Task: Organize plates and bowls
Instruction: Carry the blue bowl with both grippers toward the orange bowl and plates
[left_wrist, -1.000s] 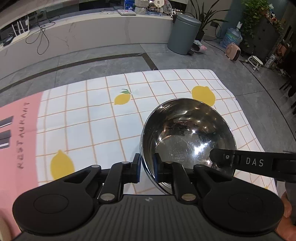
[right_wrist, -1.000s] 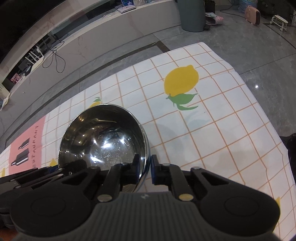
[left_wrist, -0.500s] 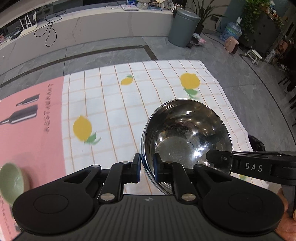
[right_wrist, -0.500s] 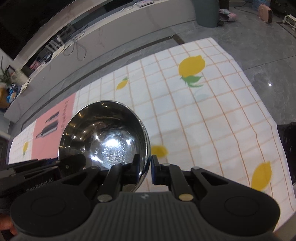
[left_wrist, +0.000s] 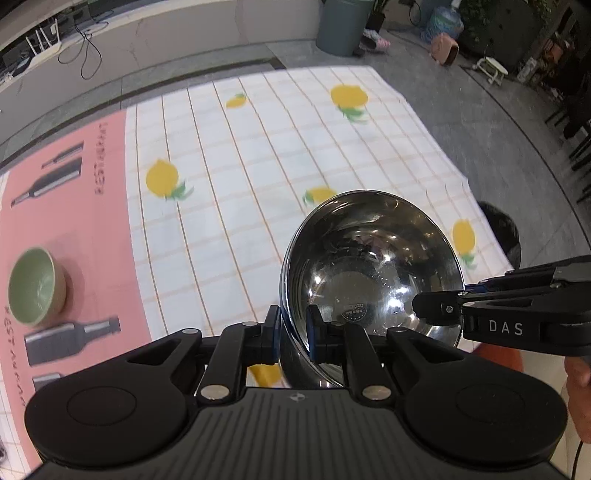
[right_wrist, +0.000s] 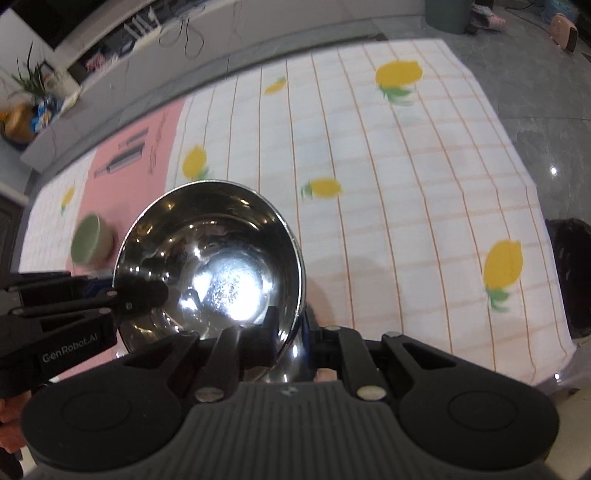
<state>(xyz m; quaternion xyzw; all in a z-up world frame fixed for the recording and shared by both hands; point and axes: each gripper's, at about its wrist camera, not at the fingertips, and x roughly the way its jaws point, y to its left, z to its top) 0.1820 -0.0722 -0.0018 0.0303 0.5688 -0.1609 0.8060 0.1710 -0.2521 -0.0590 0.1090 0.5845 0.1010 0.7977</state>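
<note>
Gripping the rim of the steel bowl (left_wrist: 369, 273) from two sides, we have both tools clamped on it at once. Our left gripper (left_wrist: 293, 334) has its jaws drawn narrow on the bowl's left edge, one blue pad outside the wall and one inside. Our right gripper (right_wrist: 289, 334) pinches the opposite edge the same way, its jaws nearly together with only the thin metal between them. In the left wrist view the right gripper reaches in from the right, its fingertip lying over the rim. In the right wrist view the left gripper comes in from the left and does likewise. The bowl hangs between the two tools, tilted, its shiny inside turned up toward the cameras, and it is clear of the tablecloth (left_wrist: 258, 155) below. It holds nothing but reflections. Beyond the bowl, the cloth spreads out ahead of our fingers, white with an orange grid and yellow lemons. A pink panel (left_wrist: 66, 206) with printed bottles and lettering lies off to the left. On that pink panel, well to the left of the left gripper, sits a small green bowl (left_wrist: 35, 291), upright and alone. The same green bowl shows in the right wrist view just past the steel bowl's far left edge. Farther ahead, past the table's end, stands a grey bin (left_wrist: 341, 26) on the grey floor.
</note>
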